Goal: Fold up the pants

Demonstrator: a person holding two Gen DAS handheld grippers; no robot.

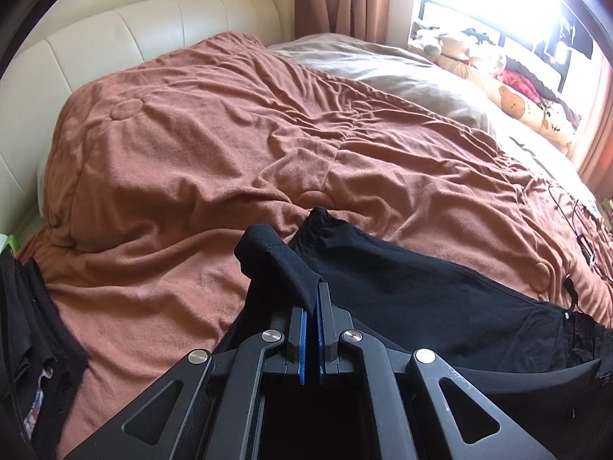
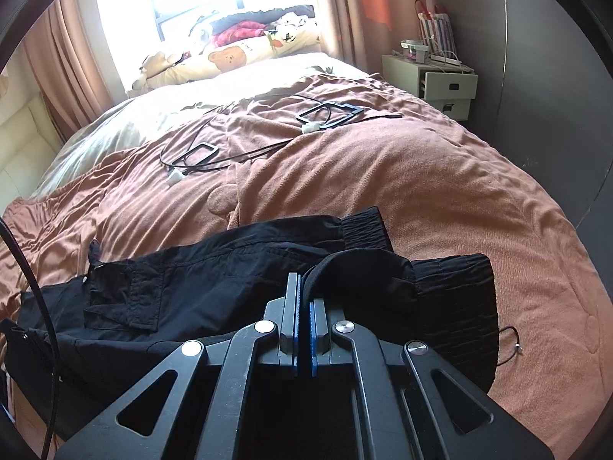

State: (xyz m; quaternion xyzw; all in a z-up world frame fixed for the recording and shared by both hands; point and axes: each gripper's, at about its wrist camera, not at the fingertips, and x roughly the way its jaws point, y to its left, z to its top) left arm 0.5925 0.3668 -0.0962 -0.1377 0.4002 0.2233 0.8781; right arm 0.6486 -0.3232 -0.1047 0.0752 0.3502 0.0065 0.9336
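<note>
Black pants (image 1: 413, 287) lie across a rust-brown blanket (image 1: 214, 145) on a bed. My left gripper (image 1: 311, 299) is shut on a hemmed leg end of the pants, and the cloth stands up over the fingertips. In the right wrist view the pants (image 2: 184, 287) show a cargo pocket and an elastic ribbed waistband (image 2: 452, 299). My right gripper (image 2: 303, 287) is shut on a fold of the pants at the waistband end.
A cream padded headboard (image 1: 126, 34) stands at the back left. Black cables and frames (image 2: 237, 142) lie on the blanket beyond the pants. Pillows and plush toys (image 2: 230, 53) sit by the bright window. A white nightstand (image 2: 436, 84) stands at the right. Dark clothing (image 1: 30, 345) hangs at the left edge.
</note>
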